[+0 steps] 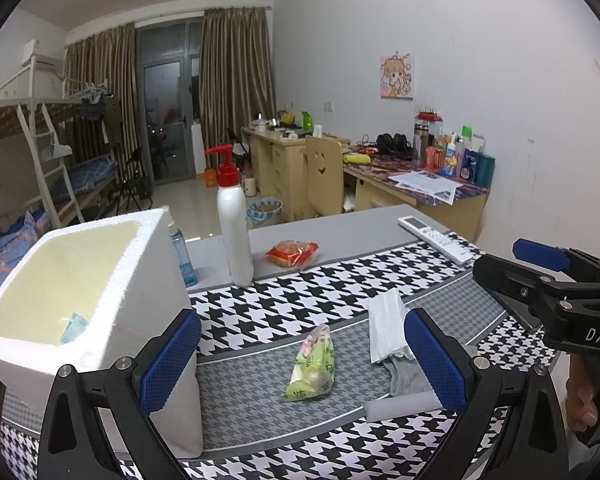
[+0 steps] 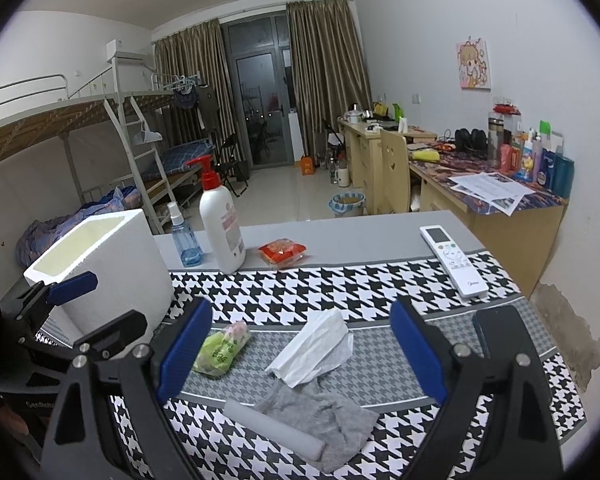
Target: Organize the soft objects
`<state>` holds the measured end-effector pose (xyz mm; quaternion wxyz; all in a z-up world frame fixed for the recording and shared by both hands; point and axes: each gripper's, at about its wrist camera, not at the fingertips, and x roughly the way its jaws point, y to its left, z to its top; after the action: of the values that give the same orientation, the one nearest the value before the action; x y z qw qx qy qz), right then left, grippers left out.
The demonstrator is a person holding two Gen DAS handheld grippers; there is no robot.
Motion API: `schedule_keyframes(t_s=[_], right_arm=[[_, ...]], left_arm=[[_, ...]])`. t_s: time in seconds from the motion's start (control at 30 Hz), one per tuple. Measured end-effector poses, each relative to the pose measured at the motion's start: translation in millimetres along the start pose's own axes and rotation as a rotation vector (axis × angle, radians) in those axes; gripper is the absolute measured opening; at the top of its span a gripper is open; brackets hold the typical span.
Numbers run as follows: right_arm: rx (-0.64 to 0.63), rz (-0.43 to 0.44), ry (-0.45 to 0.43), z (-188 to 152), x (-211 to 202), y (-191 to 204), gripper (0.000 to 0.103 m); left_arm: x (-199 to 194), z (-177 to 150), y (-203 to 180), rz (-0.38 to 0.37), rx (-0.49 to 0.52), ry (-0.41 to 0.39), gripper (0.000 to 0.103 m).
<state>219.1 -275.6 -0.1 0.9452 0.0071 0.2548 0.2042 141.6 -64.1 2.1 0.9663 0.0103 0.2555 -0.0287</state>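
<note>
Left wrist view: left gripper (image 1: 302,360) fingers spread wide, empty, above the worktop (image 1: 340,232). Green snack bag (image 1: 312,364) lies between them, long axis running near-to-far, slightly tilted right at the far end. White tissue pack (image 1: 386,326) just right of it, long axis also near-to-far, overlapping a crumpled grey cloth (image 1: 404,374); right part of cloth hidden behind the right finger. One grey foam roll (image 1: 404,403) lies crosswise, touching the cloth. White foam box (image 1: 80,280) at left, open top, tilted in view; something teal inside, hard to make out. One red packet (image 1: 293,253) farther back near one pump bottle (image 1: 232,224).

Right wrist view: right gripper (image 2: 300,354) fingers wide apart, empty, over tissue pack and cloth. One spray bottle (image 2: 182,236), one remote (image 2: 454,260), one dark phone (image 2: 504,334), partly cut off by the finger.
</note>
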Motion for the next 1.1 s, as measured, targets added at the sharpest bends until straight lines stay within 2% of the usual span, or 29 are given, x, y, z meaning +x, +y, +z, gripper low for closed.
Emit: schedule_keyframes(t_s=[0.47, 1.1], right_arm=[[0.017, 0.006, 0.044, -5, 14, -12, 0.093], [0.028, 0.008, 0.129, -12, 40, -29, 0.093]], left_arm=[[18, -5, -9, -0.006, 0.012, 0.052, 0.102], [60, -18, -17, 0.017, 0.009, 0.171, 0.102]])
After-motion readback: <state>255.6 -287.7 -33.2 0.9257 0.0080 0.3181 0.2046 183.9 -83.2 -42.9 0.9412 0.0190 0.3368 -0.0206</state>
